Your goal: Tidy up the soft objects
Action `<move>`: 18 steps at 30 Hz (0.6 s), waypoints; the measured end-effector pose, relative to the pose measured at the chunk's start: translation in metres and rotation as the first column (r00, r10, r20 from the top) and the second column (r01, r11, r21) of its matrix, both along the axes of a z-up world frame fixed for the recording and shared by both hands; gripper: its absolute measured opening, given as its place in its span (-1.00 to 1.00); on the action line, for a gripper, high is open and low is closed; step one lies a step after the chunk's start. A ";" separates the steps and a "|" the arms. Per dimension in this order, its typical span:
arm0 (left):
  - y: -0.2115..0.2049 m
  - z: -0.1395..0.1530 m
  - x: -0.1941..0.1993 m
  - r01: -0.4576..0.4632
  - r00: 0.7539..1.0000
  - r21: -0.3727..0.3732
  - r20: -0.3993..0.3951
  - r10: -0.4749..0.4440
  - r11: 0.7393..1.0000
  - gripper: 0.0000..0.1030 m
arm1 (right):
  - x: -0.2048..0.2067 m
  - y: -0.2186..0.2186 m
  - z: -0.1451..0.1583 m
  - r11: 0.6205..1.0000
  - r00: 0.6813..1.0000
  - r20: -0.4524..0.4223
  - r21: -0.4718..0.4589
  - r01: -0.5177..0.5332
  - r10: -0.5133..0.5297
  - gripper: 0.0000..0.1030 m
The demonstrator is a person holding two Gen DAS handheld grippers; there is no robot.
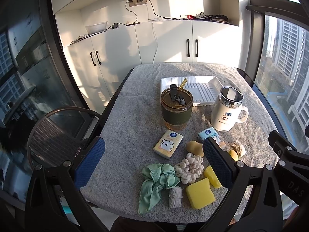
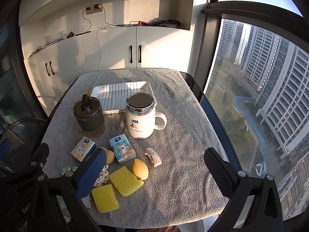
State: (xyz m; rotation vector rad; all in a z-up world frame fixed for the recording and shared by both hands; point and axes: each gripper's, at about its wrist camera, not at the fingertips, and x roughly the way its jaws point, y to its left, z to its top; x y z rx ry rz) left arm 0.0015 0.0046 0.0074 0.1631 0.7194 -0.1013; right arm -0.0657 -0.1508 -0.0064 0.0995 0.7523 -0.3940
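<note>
Item: soft goods, from green cloth to yellow sponge, clustered on the worktop's near edge; we hold both tools wide and empty, left tool directly above, white tray beyond.

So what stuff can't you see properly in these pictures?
- Blue tissue pack: left wrist view, the left gripper's right finger covers its near end.
- Green cloth: right wrist view, mostly behind the right gripper's left finger.
- Cream rope bundle: right wrist view, half hidden by the same finger.
- Printing on the white mug: too small to read.
</note>
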 end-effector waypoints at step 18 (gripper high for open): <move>-0.001 0.002 0.000 0.001 1.000 -0.002 -0.004 -0.001 1.000 0.99 | -0.001 0.001 0.001 1.000 1.000 0.000 -0.005 0.001 -0.001 1.00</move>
